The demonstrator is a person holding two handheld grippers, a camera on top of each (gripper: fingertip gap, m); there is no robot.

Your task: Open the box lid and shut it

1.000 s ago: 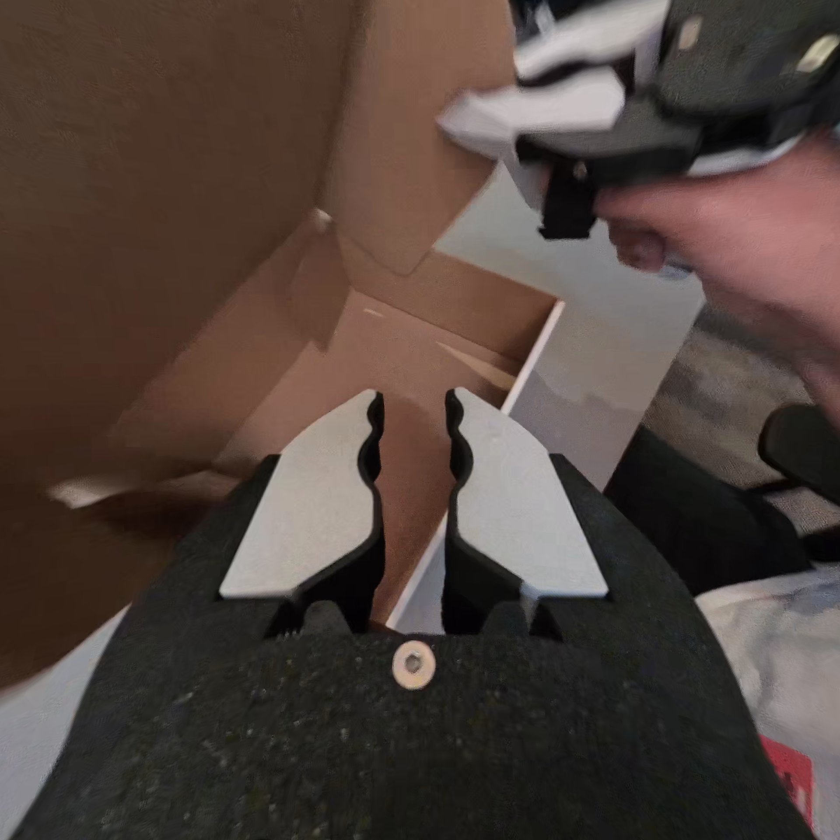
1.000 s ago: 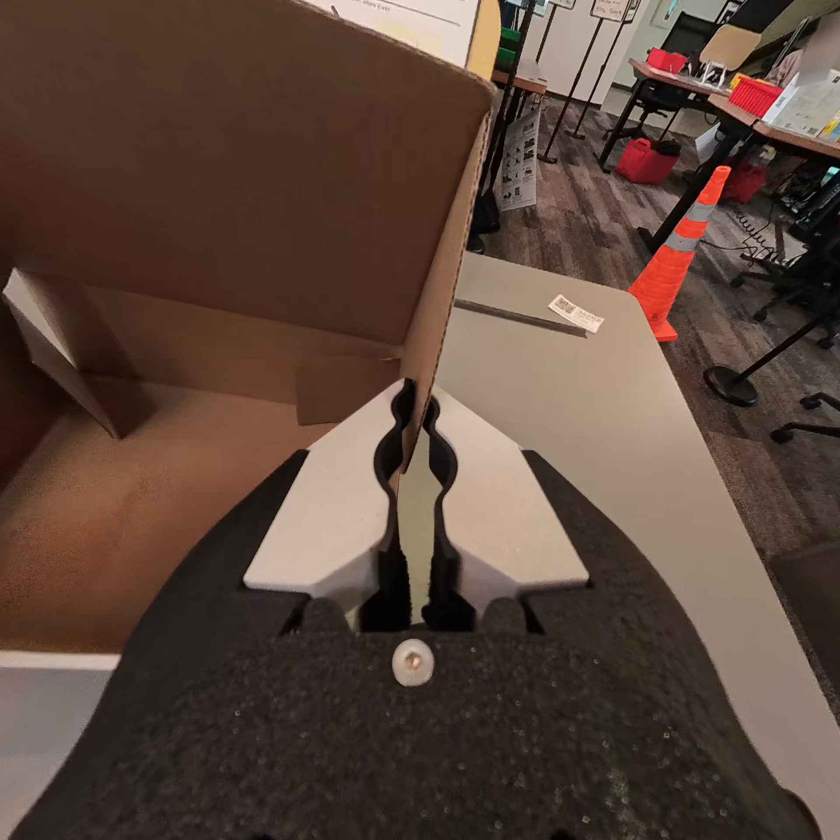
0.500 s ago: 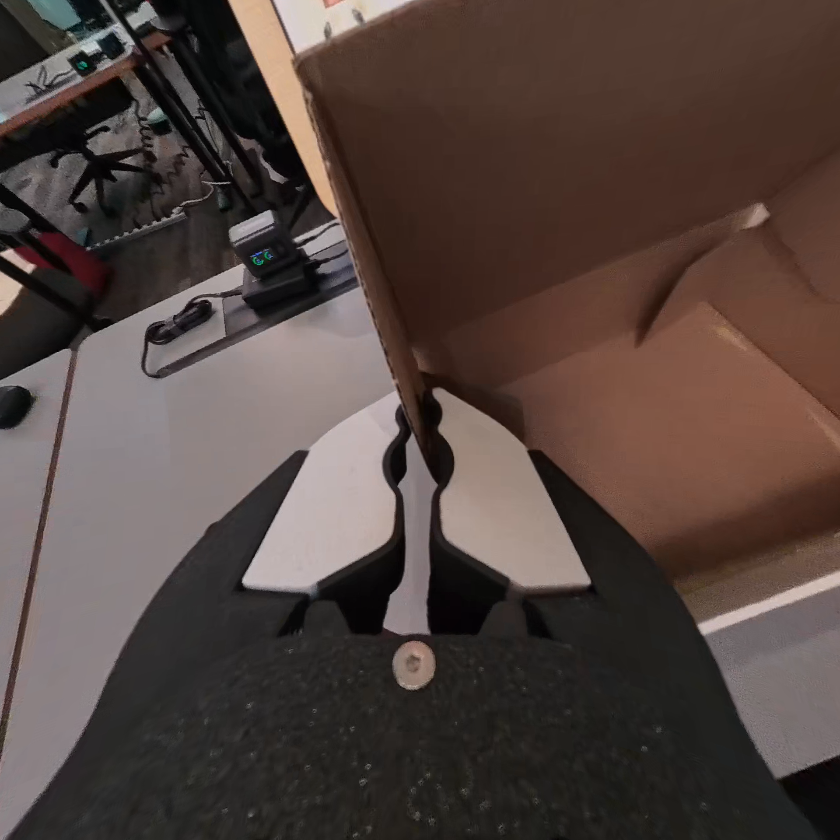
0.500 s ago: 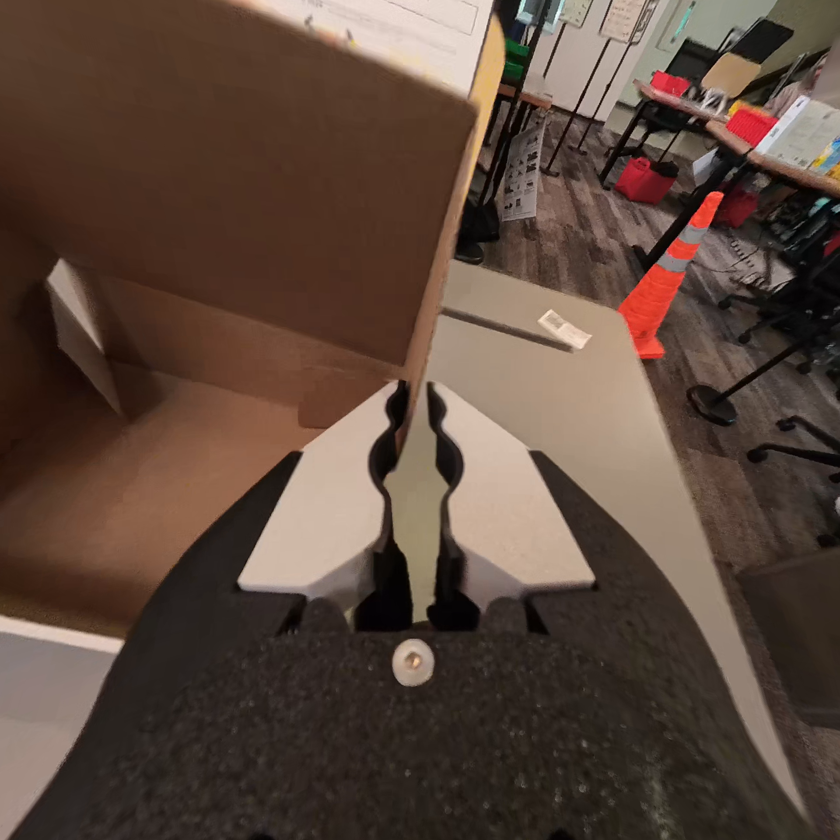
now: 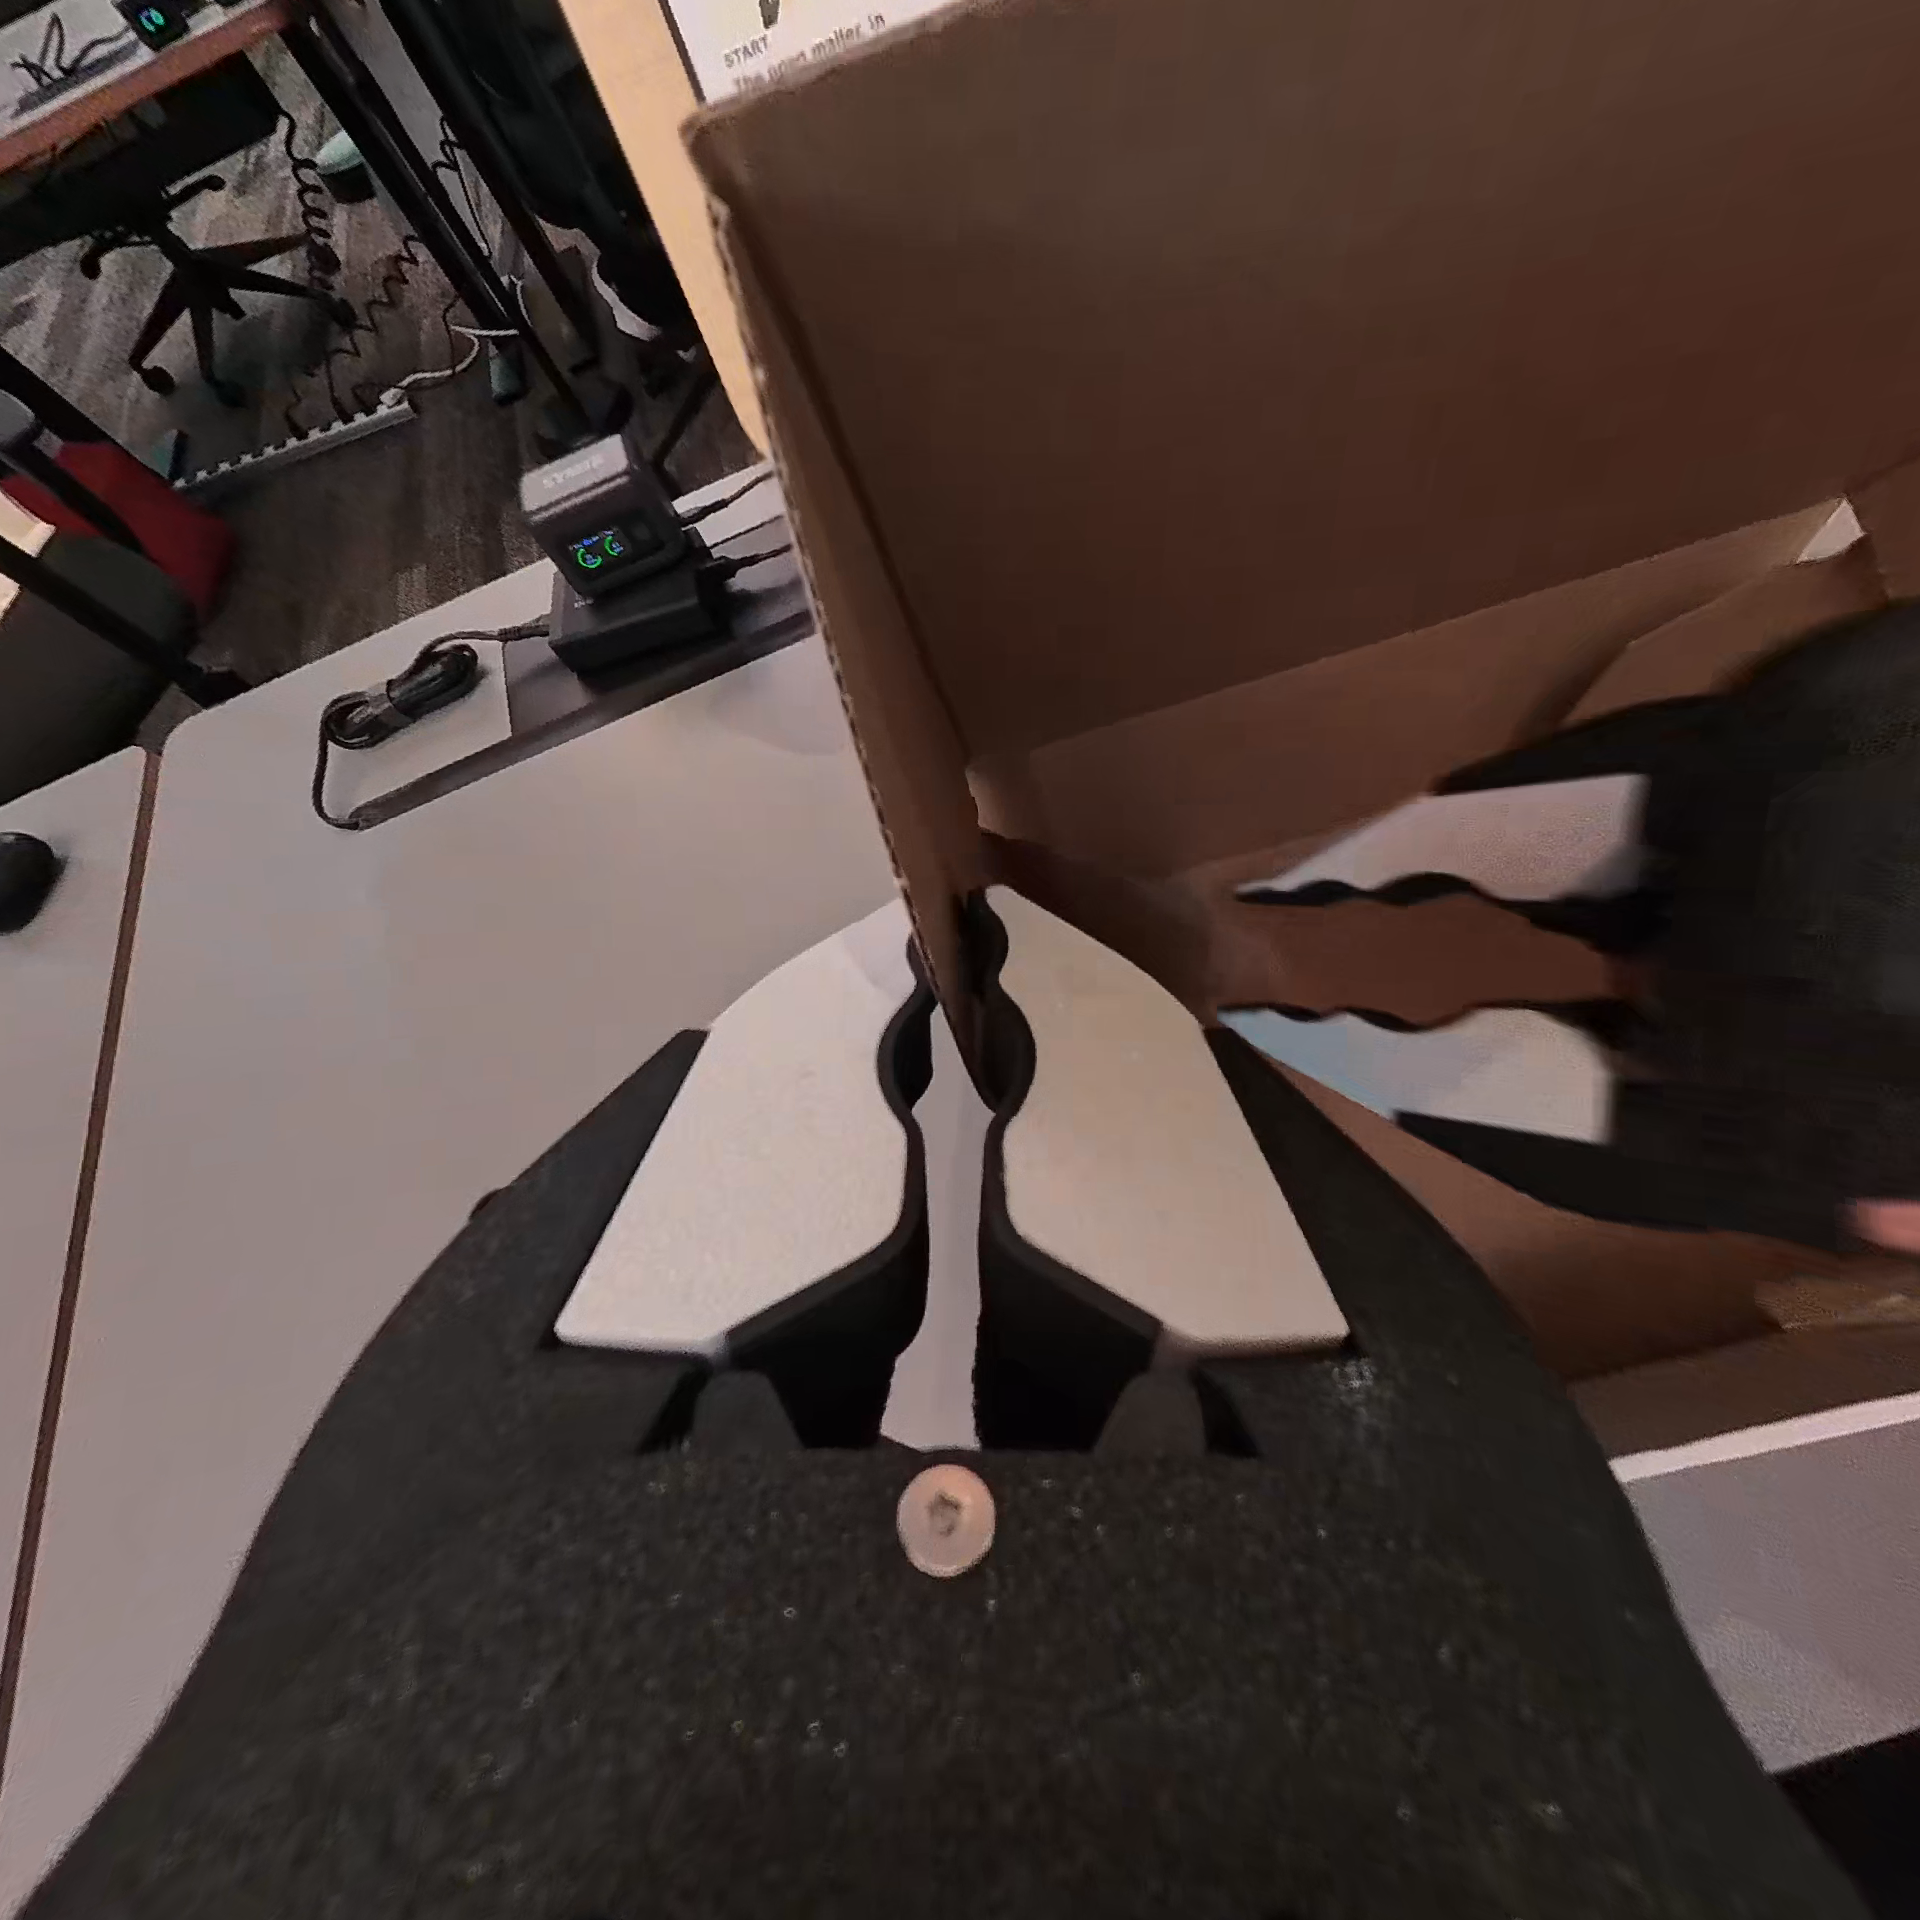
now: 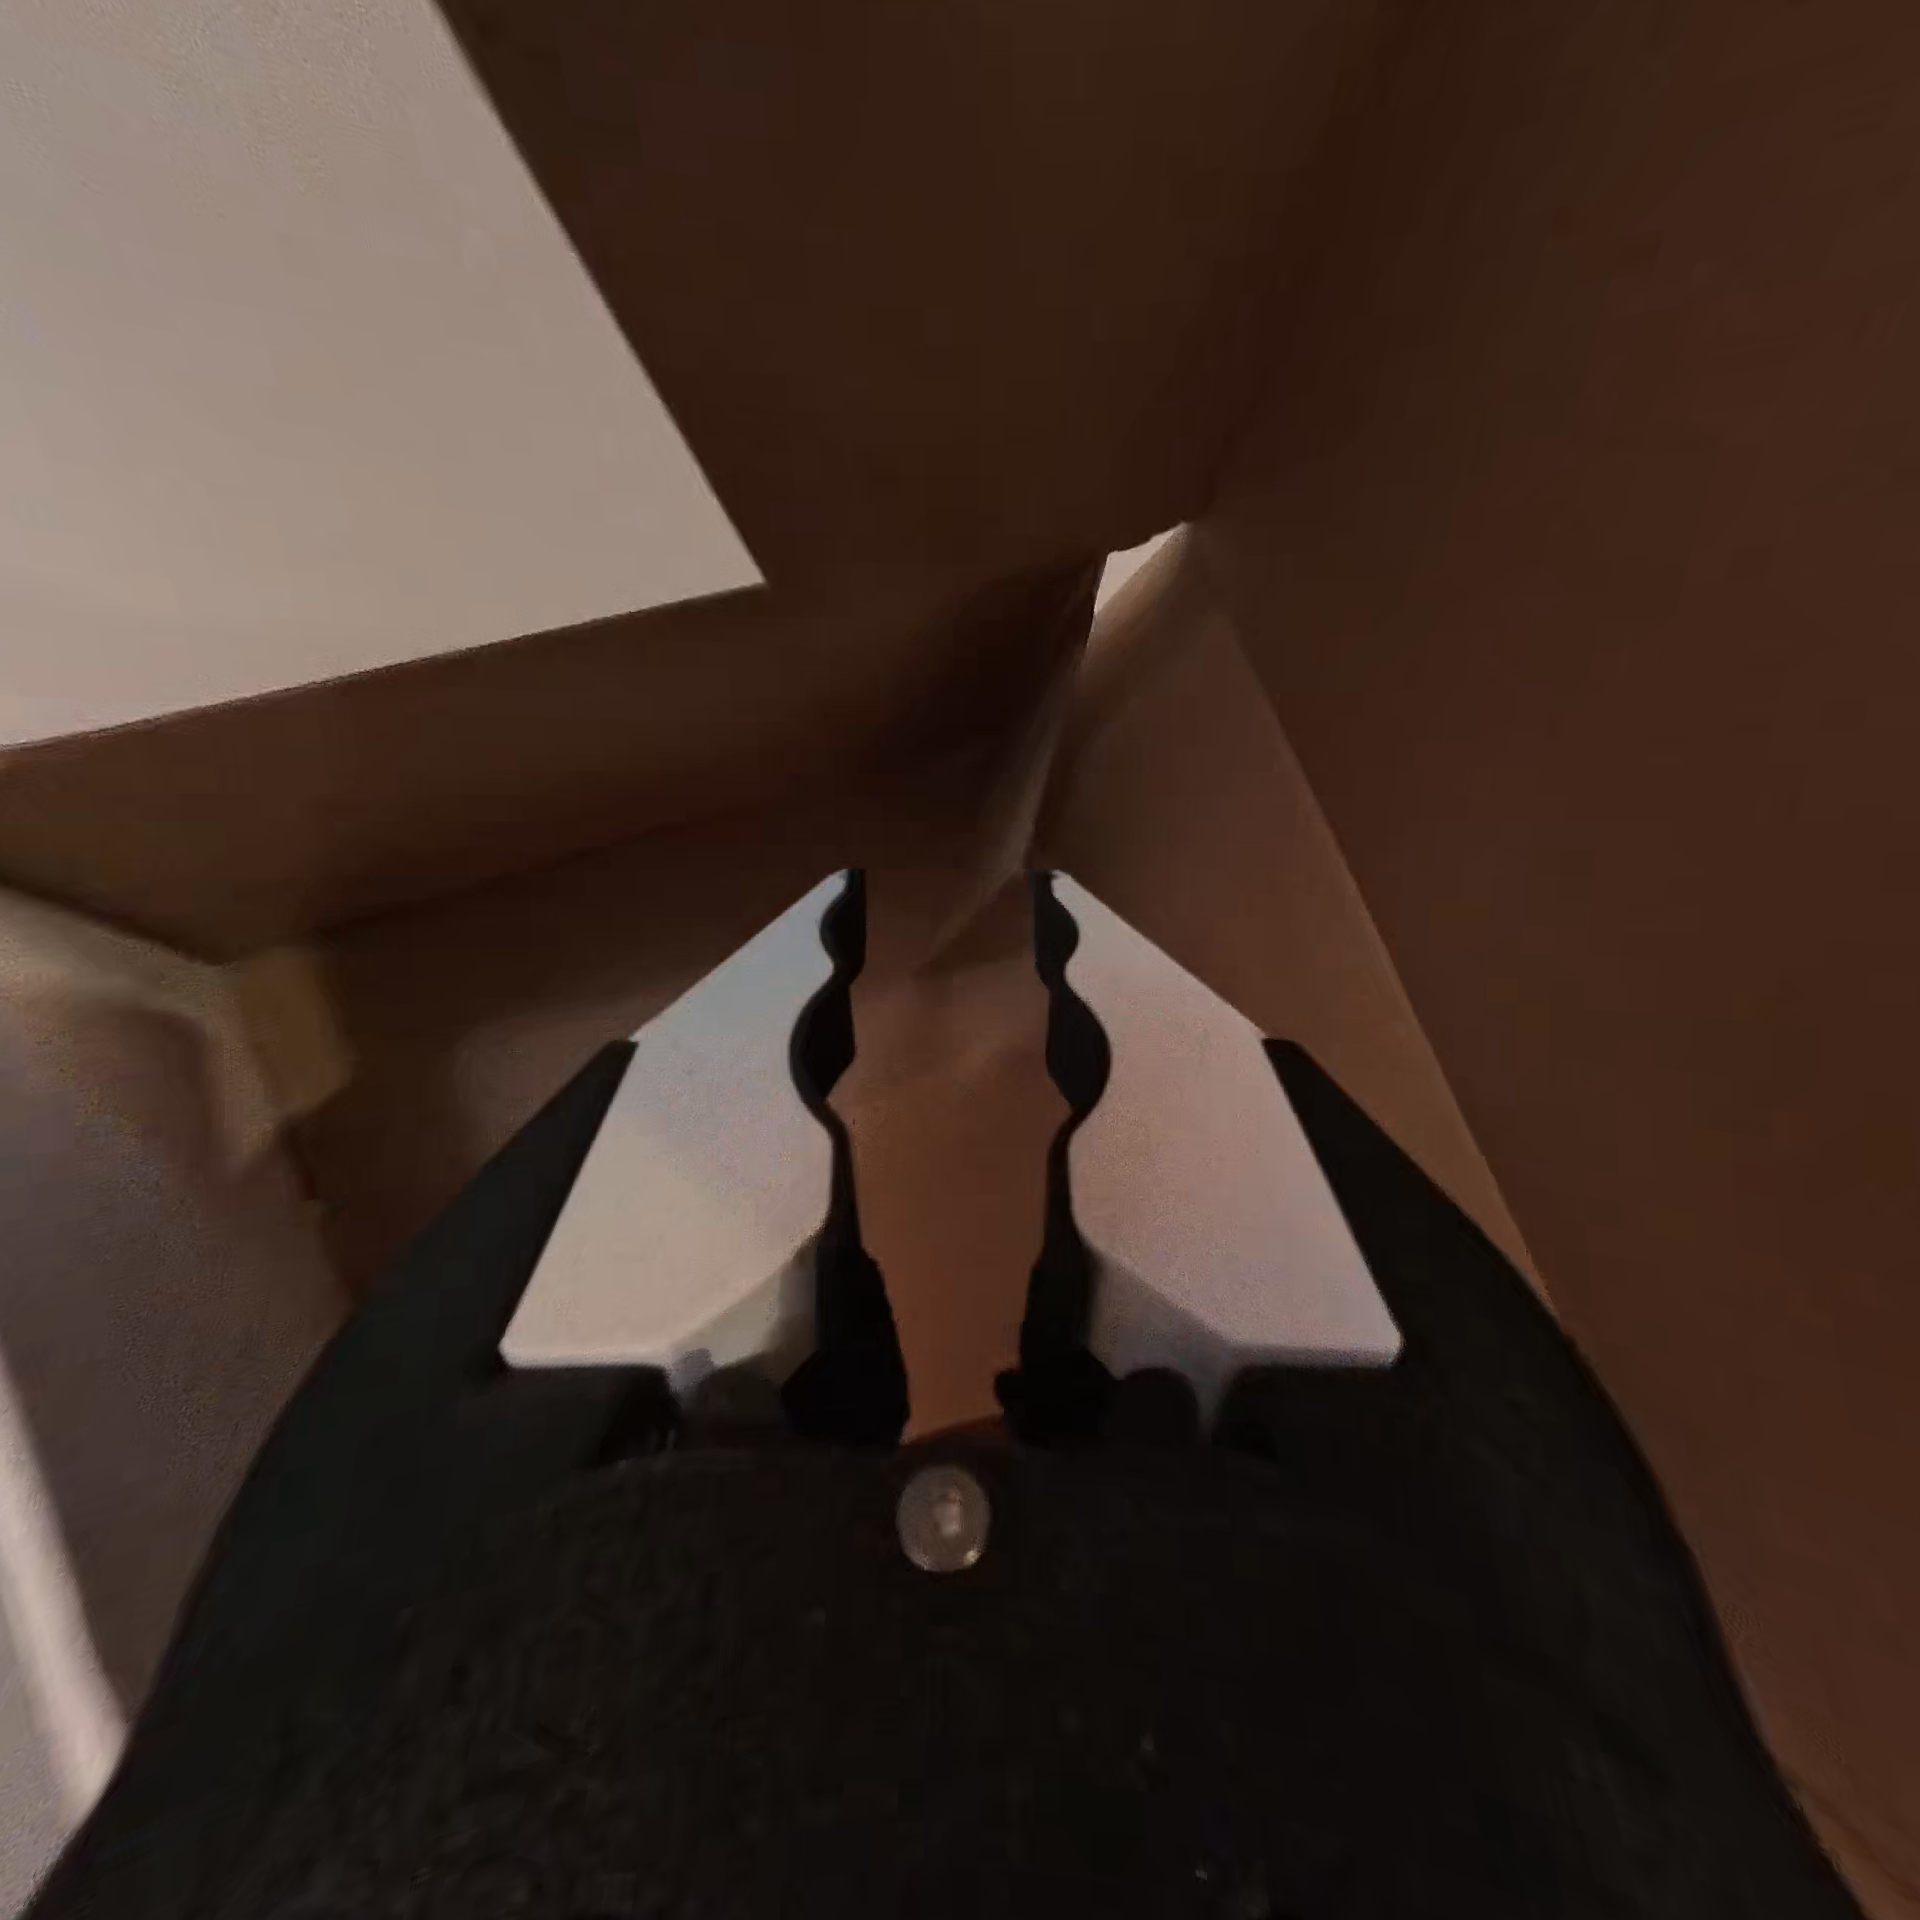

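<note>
left gripper (image 5: pixel 961 961) fingers are pinched on the edge of the raised cardboard lid (image 5: pixel 1299 416), box (image 5: pixel 1558 1278) sitting open on the grey worktop (image 5: pixel 468 987). right gripper (image 6: pixel 945 904) sits inside the box, fingers parted, holding nothing. charger (image 5: pixel 613 582) rests well apart.

You work over a pale grey table (image 5: pixel 436 997). On it sit the open cardboard box (image 5: pixel 1299 436), a black charger (image 5: pixel 623 582) and a coiled cable (image 5: pixel 400 696).

Looks like an office or lab: grey table (image 5: pixel 436 935), rolling chair (image 5: pixel 177 281) at ten o'clock, charging dock (image 5: pixel 613 582), power strip (image 5: pixel 301 442) on wood-look floor.
</note>
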